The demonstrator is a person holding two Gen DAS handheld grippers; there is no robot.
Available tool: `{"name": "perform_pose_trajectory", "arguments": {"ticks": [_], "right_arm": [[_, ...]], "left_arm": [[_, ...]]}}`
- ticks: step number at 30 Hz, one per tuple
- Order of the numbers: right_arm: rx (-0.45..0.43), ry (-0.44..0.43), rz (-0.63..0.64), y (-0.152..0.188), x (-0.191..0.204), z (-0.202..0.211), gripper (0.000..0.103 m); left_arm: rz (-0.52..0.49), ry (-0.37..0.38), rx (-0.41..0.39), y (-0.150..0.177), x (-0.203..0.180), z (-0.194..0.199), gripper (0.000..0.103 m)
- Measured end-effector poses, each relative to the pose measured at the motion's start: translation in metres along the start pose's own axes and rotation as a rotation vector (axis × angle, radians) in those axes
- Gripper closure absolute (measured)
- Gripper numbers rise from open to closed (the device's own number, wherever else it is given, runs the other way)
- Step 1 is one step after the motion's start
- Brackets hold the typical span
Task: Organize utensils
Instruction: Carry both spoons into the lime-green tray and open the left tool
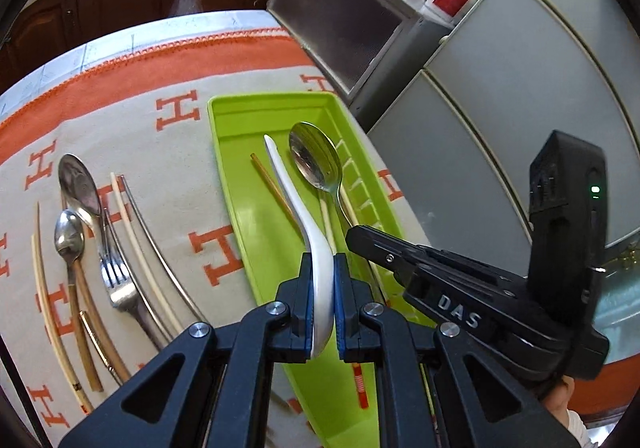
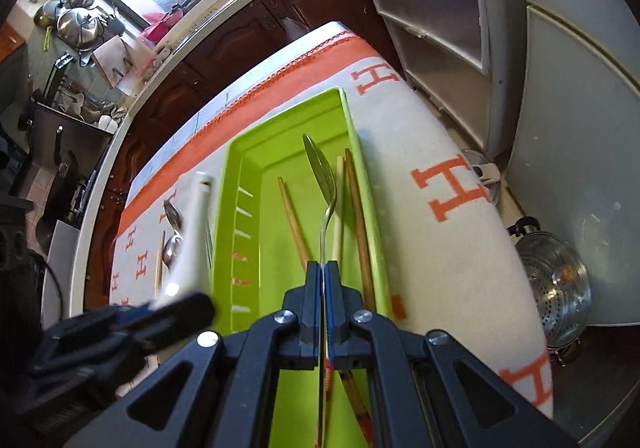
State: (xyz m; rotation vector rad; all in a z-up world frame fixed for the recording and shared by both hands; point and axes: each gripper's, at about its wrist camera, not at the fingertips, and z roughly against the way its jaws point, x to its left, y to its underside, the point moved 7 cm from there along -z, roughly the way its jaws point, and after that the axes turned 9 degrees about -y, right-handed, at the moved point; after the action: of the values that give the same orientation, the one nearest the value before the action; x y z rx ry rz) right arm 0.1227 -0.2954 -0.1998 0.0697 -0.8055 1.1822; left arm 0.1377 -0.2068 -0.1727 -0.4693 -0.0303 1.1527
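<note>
The left gripper (image 1: 323, 288) is clamped on a white ceramic spoon (image 1: 308, 224), its blue pads pressed against the spoon's sides, and holds it above the green tray (image 1: 240, 128), handle pointing toward the tray's far end. The right gripper (image 2: 323, 288) is pinched tight on the thin stem of a metal spoon (image 2: 322, 176), which reaches out over the same tray (image 2: 256, 156) with its bowl seen edge-on. In the tray lie a brown chopstick (image 2: 294, 220), a pale chopstick (image 2: 339, 204) and another brown one (image 2: 358, 216) close along the right wall; the far end of the tray floor is bare. The tray sits on a cream cloth with orange H marks (image 1: 176, 168), near the table's right edge, past which cabinets (image 1: 344, 32) stand. To the tray's left, loose on the cloth, lie two metal spoons (image 1: 78, 184), a fork (image 1: 116, 276) and several chopsticks (image 1: 132, 224).
</note>
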Motion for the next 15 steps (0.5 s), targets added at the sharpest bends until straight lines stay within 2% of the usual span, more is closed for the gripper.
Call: {"name": "perform_pose_trajectory", "arguments": {"ticks": [3,6,9,11,15], "right_arm": [[0.003,-0.019,0.005,0.001,0.004,-0.004,0.101],[0.008,-0.042,0.009,0.0,0.01,-0.01,0.101],[0.009,-0.061,0.007,-0.003,0.014,-0.013,0.101],[0.017,-0.061,0.014,-0.003,0.016,-0.017,0.101],[0.043,-0.072,0.025,-0.001,0.023,-0.029,0.101]], "left_arm": [[-0.007,-0.016,0.005,-0.004,0.002,-0.008,0.096],[-0.014,-0.03,-0.015,-0.007,0.006,-0.002,0.086],[-0.005,-0.025,-0.025,-0.008,0.012,0.007,0.072],[0.009,-0.04,-0.046,-0.009,0.02,0.017,0.057],[0.013,-0.056,-0.072,-0.007,0.032,0.034,0.056]]}}
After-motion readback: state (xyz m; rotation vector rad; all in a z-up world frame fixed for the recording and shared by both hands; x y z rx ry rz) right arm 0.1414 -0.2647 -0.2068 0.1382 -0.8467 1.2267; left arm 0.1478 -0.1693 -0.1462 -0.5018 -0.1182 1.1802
